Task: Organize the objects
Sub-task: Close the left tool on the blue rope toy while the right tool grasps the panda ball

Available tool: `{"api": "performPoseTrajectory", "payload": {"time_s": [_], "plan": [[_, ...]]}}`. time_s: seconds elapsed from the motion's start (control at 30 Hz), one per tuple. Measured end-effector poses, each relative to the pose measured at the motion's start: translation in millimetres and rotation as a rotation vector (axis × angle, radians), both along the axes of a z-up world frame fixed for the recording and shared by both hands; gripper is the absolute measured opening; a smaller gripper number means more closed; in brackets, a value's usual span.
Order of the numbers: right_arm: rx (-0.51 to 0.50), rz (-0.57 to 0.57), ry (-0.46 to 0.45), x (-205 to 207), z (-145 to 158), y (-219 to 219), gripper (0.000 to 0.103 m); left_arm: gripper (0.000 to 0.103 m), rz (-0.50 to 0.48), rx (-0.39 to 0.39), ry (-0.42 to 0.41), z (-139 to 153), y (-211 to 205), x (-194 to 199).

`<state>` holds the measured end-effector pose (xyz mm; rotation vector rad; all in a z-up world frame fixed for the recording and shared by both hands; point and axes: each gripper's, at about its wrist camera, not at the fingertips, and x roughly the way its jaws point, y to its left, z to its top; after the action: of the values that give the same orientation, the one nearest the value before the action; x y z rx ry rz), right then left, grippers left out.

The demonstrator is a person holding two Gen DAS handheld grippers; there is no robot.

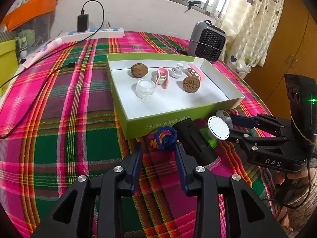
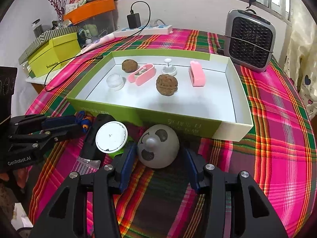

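Note:
A green-and-white box (image 1: pixel 178 117) (image 2: pixel 227 130) lies on the plaid table, holding two walnuts (image 1: pixel 139 70) (image 2: pixel 167 84), a clear jar (image 1: pixel 145 88), pink clips (image 2: pixel 197 76) and a small white gadget (image 2: pixel 169 67). In front of it lie a blue-and-orange cord knot (image 1: pixel 166 138) (image 2: pixel 84 120), a black device (image 1: pixel 196 142) (image 2: pixel 93 144), a white round lid on a green piece (image 1: pixel 218 128) (image 2: pixel 111 136) and a grey panda-faced dome (image 2: pixel 158 148) (image 1: pixel 223 116). My left gripper (image 1: pixel 159 152) (image 2: pixel 78 126) is open around the knot. My right gripper (image 2: pixel 161 158) (image 1: pixel 231 125) is open astride the dome.
A grey fan heater (image 2: pixel 250 45) (image 1: pixel 207 41) stands behind the box at the right. A power strip with a black charger (image 1: pixel 93 32) (image 2: pixel 142 28) and a cable lie at the back. Yellow-green boxes (image 2: pixel 53 53) and an orange bin (image 2: pixel 89 11) stand at the left.

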<state>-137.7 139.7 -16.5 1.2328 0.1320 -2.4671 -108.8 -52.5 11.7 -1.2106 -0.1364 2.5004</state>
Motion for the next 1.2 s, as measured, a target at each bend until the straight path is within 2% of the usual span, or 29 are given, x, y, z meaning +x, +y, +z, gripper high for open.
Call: {"api": "performPoseTrajectory", "payload": {"time_s": [0.4, 0.47, 0.53, 0.8, 1.2], "plan": [[-0.010, -0.005, 0.005, 4, 0, 6, 0.045, 0.033, 0.024, -0.027, 0.011, 0, 7, -4], [-0.012, -0.005, 0.005, 5, 0, 7, 0.045, 0.031, 0.025, -0.032, 0.013, 0, 8, -4], [-0.018, -0.004, 0.004, 5, 0, 8, 0.045, 0.023, 0.018, -0.022, 0.009, 0, 8, -4], [-0.032, 0.000, 0.001, 7, 0, 11, 0.045, 0.017, 0.018, -0.030, 0.012, -1, 8, -2], [-0.050, 0.018, 0.000, 13, 0, 14, 0.045, 0.018, -0.015, -0.050, 0.002, 1, 5, 21]]}}
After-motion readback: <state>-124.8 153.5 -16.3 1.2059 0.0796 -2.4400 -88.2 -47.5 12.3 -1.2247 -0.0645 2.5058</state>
